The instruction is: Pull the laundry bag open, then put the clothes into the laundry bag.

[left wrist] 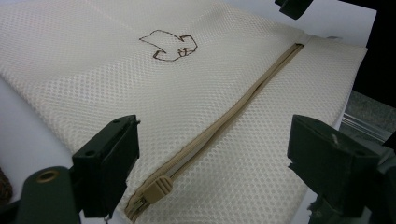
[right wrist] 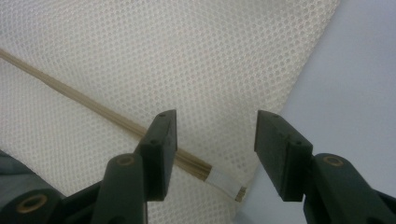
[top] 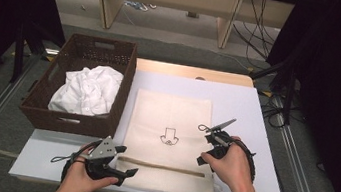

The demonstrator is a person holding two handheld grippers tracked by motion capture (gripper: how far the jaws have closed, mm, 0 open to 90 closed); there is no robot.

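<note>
A cream mesh laundry bag [top: 170, 121] with a small brown outline print lies flat on the white table [top: 251, 117]. A tan zipper [top: 161, 166] runs along its near edge. My left gripper [top: 128, 160] is at the zipper's left end, open. In the left gripper view its jaws [left wrist: 212, 149] stand wide apart over the mesh bag [left wrist: 116, 79], with the zipper pull [left wrist: 156, 188] lying between them, untouched. My right gripper [top: 205, 149] is open at the zipper's right end. In the right gripper view its jaws [right wrist: 215, 140] straddle the zipper [right wrist: 93, 107] where it ends near the bag's edge.
A dark wicker basket [top: 127, 85] stands at the table's left, holding a crumpled white cloth [top: 88, 89]. Bare table shows to the right of the bag and beyond it. The floor and a wooden shelf frame lie past the far edge.
</note>
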